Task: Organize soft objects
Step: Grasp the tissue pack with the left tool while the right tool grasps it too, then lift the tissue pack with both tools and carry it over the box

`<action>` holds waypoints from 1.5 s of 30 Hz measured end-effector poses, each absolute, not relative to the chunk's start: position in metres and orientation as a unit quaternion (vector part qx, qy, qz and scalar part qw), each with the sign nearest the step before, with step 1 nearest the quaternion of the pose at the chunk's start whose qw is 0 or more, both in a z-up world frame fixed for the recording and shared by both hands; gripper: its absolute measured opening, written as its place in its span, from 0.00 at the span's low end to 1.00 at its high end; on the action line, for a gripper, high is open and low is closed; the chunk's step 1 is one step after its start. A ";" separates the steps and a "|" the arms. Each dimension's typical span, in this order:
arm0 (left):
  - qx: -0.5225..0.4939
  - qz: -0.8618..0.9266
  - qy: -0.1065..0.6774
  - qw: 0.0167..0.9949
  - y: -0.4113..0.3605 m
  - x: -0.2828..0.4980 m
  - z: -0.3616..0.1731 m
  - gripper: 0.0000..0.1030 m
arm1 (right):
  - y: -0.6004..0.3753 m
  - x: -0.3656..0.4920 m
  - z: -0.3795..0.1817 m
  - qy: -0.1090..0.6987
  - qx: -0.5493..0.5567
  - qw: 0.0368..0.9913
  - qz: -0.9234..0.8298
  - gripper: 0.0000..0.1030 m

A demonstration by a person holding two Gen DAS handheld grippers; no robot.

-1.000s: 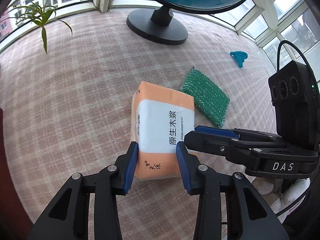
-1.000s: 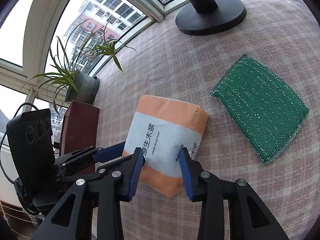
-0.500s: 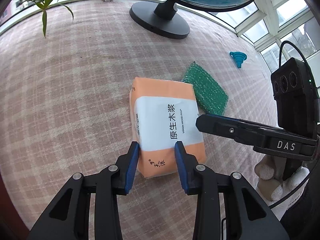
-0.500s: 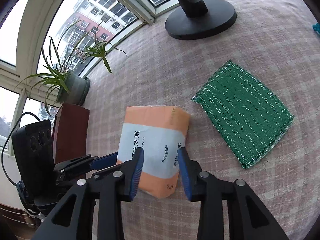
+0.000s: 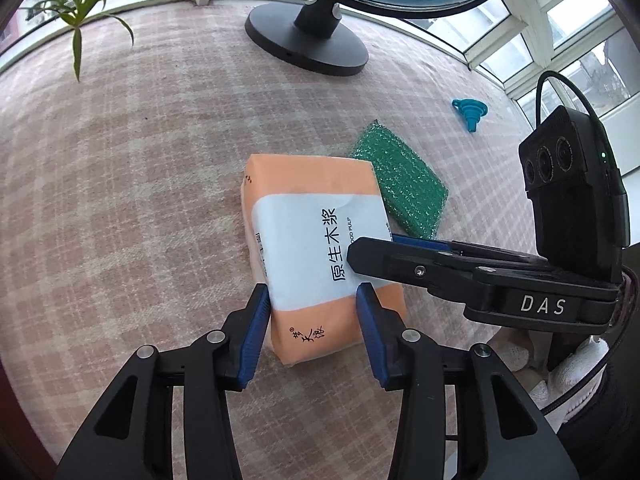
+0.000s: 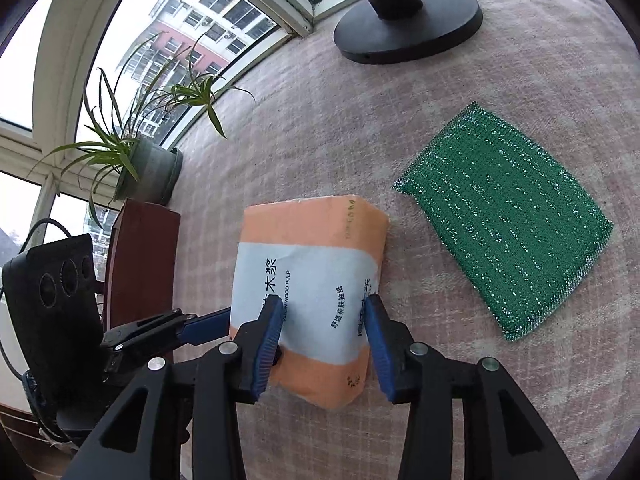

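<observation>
Two grippers meet on one tissue pack point(image 5: 320, 236). The pack, orange with a white label band, lies flat on the pink plaid tablecloth point(image 5: 120, 184). The left gripper point(image 5: 314, 310) straddles its near end: both blue pads sit against the pack's sides, and its jaws have just been opening. The right gripper point(image 6: 322, 318) comes in from the other side, its pads pressed into the wrapper's long edge, the pack between them; its jaws have just been opening too. Whether either squeeze bears any load I cannot tell.

One green scouring pad point(image 6: 508, 220) lies flat just beside the pack's far corner, apart from it. One blue funnel point(image 5: 471, 112) further off. One globe on a black base point(image 5: 306, 40). One potted plant point(image 6: 148, 168) at the window edge. One white-gloved hand point(image 5: 560, 372) under the right gripper.
</observation>
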State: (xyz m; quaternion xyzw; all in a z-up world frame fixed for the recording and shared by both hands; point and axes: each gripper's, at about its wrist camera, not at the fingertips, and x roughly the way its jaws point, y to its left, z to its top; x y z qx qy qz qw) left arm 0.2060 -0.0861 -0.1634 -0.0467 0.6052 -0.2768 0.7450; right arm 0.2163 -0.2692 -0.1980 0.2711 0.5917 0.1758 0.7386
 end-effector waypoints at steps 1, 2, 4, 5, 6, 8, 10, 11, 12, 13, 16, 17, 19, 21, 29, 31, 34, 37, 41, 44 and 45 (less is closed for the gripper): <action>-0.045 -0.277 0.603 0.746 -0.086 0.205 -0.161 0.40 | -0.269 0.216 -0.197 0.590 0.273 0.739 0.177 0.38; -0.046 -0.277 0.602 0.748 -0.086 0.204 -0.159 0.40 | -0.269 0.215 -0.195 0.589 0.274 0.739 0.179 0.38; -0.051 -0.278 0.598 0.750 -0.083 0.202 -0.155 0.40 | -0.269 0.215 -0.192 0.586 0.275 0.740 0.181 0.38; -0.051 -0.278 0.595 0.753 -0.082 0.201 -0.152 0.40 | -0.269 0.214 -0.188 0.584 0.276 0.741 0.183 0.38; -0.051 -0.278 0.590 0.756 -0.080 0.199 -0.148 0.40 | -0.268 0.214 -0.185 0.581 0.275 0.743 0.185 0.38; -0.051 -0.278 0.583 0.762 -0.077 0.195 -0.140 0.40 | -0.266 0.213 -0.176 0.576 0.270 0.748 0.190 0.38; -0.052 -0.277 0.574 0.768 -0.072 0.191 -0.130 0.40 | -0.262 0.212 -0.165 0.570 0.264 0.753 0.195 0.38; -0.054 -0.276 0.570 0.772 -0.068 0.189 -0.125 0.40 | -0.259 0.211 -0.160 0.566 0.261 0.756 0.199 0.38; -0.057 -0.275 0.567 0.774 -0.064 0.186 -0.121 0.40 | -0.256 0.210 -0.154 0.563 0.259 0.758 0.203 0.38; -0.061 -0.274 0.563 0.777 -0.059 0.184 -0.116 0.40 | -0.253 0.210 -0.149 0.560 0.257 0.760 0.206 0.38; -0.069 -0.269 0.550 0.788 -0.043 0.175 -0.100 0.40 | -0.238 0.208 -0.133 0.551 0.250 0.765 0.221 0.38; -0.070 -0.265 0.545 0.792 -0.037 0.171 -0.095 0.40 | -0.232 0.207 -0.128 0.549 0.248 0.765 0.227 0.38; -0.073 -0.255 0.535 0.802 -0.023 0.163 -0.083 0.40 | -0.217 0.205 -0.117 0.544 0.242 0.767 0.240 0.38; -0.079 -0.244 0.524 0.812 -0.005 0.153 -0.072 0.40 | -0.198 0.203 -0.106 0.537 0.234 0.769 0.256 0.38; -0.096 -0.197 0.494 0.842 0.066 0.115 -0.041 0.40 | -0.116 0.194 -0.071 0.519 0.200 0.767 0.319 0.38; -0.098 -0.184 0.488 0.847 0.082 0.106 -0.035 0.40 | -0.095 0.190 -0.066 0.517 0.195 0.765 0.333 0.38; -0.100 -0.165 0.479 0.856 0.105 0.091 -0.029 0.40 | -0.064 0.186 -0.059 0.514 0.185 0.761 0.350 0.38; -0.108 -0.148 0.476 0.860 0.129 0.078 -0.026 0.40 | -0.033 0.179 -0.053 0.509 0.174 0.759 0.367 0.38; -0.121 -0.130 0.475 0.862 0.160 0.066 -0.026 0.40 | 0.003 0.171 -0.049 0.507 0.162 0.753 0.387 0.38; -0.124 -0.116 0.474 0.864 0.177 0.060 -0.025 0.40 | 0.023 0.167 -0.050 0.510 0.156 0.748 0.395 0.38; -0.125 -0.113 0.473 0.865 0.181 0.059 -0.025 0.40 | 0.028 0.166 -0.051 0.511 0.156 0.746 0.397 0.38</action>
